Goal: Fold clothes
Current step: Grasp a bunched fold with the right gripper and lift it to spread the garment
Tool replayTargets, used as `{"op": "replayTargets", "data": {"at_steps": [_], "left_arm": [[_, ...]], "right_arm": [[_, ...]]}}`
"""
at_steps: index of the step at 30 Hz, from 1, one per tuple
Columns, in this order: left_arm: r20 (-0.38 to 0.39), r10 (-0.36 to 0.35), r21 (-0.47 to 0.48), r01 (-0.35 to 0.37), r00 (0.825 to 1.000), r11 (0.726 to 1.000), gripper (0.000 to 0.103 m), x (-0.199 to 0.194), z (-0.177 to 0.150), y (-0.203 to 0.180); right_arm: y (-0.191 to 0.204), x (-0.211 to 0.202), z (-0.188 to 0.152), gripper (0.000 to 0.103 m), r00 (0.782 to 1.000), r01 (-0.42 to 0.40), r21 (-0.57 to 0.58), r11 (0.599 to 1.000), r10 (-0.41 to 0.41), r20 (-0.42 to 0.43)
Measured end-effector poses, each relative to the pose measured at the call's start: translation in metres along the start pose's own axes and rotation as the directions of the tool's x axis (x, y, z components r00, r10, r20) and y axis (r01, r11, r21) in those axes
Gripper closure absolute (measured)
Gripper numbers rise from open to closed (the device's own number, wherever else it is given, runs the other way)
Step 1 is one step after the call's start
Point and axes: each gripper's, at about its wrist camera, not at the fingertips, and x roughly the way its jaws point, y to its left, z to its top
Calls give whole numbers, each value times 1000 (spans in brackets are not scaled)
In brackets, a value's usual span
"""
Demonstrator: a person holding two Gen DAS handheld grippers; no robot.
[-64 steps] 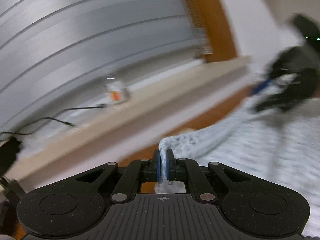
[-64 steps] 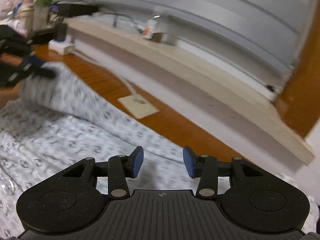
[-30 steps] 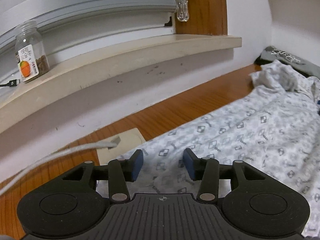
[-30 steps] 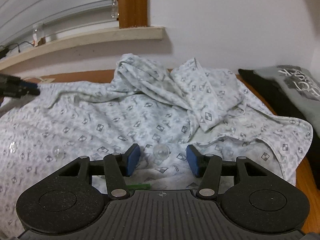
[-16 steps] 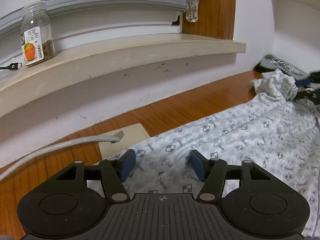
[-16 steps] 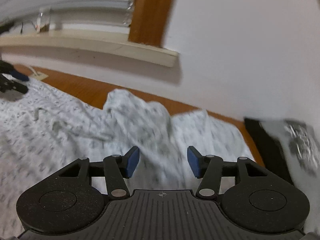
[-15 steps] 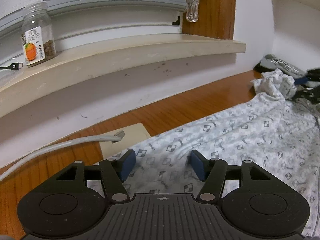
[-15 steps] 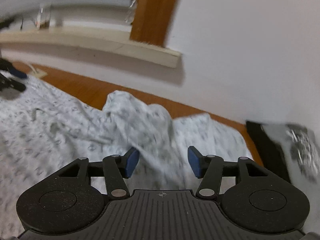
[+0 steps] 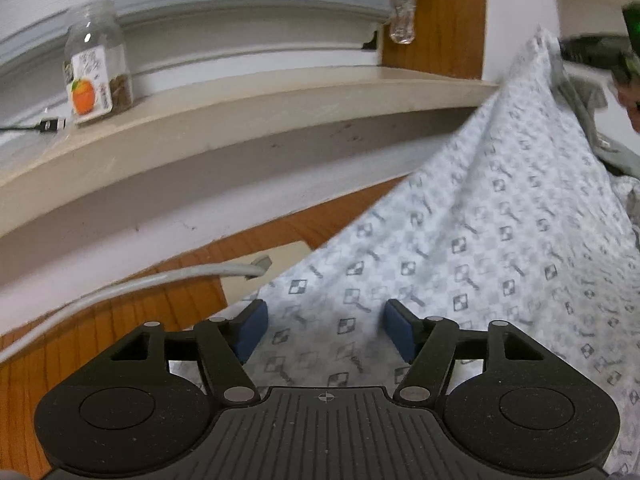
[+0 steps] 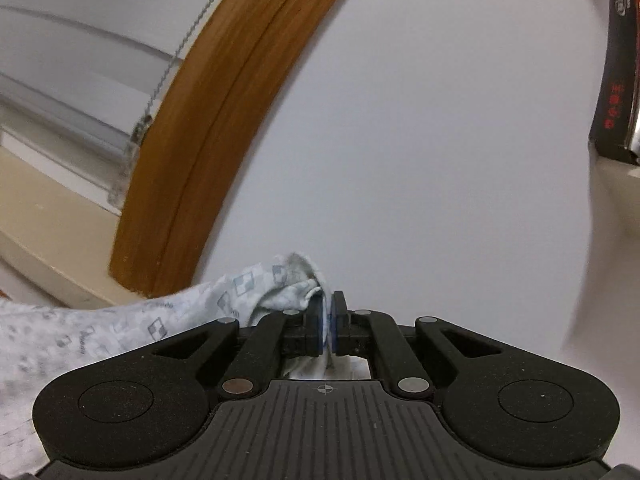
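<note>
White cotton garment printed with small grey squares [image 9: 500, 248] is filling the right half of the left wrist view, rising in a taut slope from the lower centre of the frame to a peak at the upper right. Its lower edge is lying on the orange-brown wooden floor [image 9: 120, 320], partly covering a cream floor outlet plate [image 9: 264, 268] where a grey cable [image 9: 160, 280] is ending.

The left hand-held gripper [image 9: 326, 330] is sitting at the bottom centre of that view with its blue-padded fingers [image 9: 250, 330] spread wide, holding nothing; the patterned cloth is showing between and beyond them. At the upper left, a clear glass jar with an orange on its label [image 9: 96, 64] is standing on a beige window sill [image 9: 240, 120].

In the right wrist view, the right hand-held gripper [image 10: 329, 320] is sitting at lower centre, pinched tight on a bunched fold of the same garment [image 10: 276, 284], which is trailing away to the lower left of the frame. A plain white wall [image 10: 440, 140] is filling the background, with a brown wooden window frame [image 10: 224, 112] curving up the left side.
</note>
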Motion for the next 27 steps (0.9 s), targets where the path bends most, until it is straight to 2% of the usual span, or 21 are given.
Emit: {"op": "replayTargets", "data": {"at_steps": [2,4,6,9,10,12,16,20,22,24,26,27], "left_arm": [[-2,2,-3,-2,1000,1000,29,0,0,1],[-5,4,-7,-4,1000,1000,29,0,0,1],[-7,7,-10,-7,1000,1000,28,1,0,2],[-8,8,-7,-8,1000,1000,28,1,-1,1],[-9,7,-7,-7,1000,1000,27,1,-1,1],[-9,6,-6,-6,1000,1000,27,2,0,1],[-9,4,-5,-4,1000,1000,26,2,0,1],[-10,1,-4,-1,1000,1000,26,3,1,1],[-11,-3,-3,3,1000,1000,25,3,1,1],[-11,-7,-6,7,1000,1000,24,3,1,2],[-10,-13,-14,13,1000,1000,24,3,1,3],[-10,-15,-18,15,1000,1000,24,3,1,4]], "right_arm": [[4,6,-1,91,1000,-8,-5,1000,8,-17],[2,9,-6,71,999,-32,7,999,32,-35],[-10,4,-18,61,997,-67,45,997,69,-44],[-35,-6,-38,55,995,-82,88,993,88,-57],[-43,-7,-46,50,993,-87,107,990,95,-76],[-52,-2,-61,47,978,-136,161,977,159,-137],[-51,12,-85,46,957,-180,226,957,223,-183],[-45,17,-91,45,951,-233,302,925,282,-129],[-32,28,-84,39,943,-260,304,916,309,-122],[-17,38,-81,39,937,-264,272,925,313,-157],[-7,48,-80,42,935,-243,241,940,293,-200],[-6,51,-78,53,935,-237,246,940,290,-205]]}}
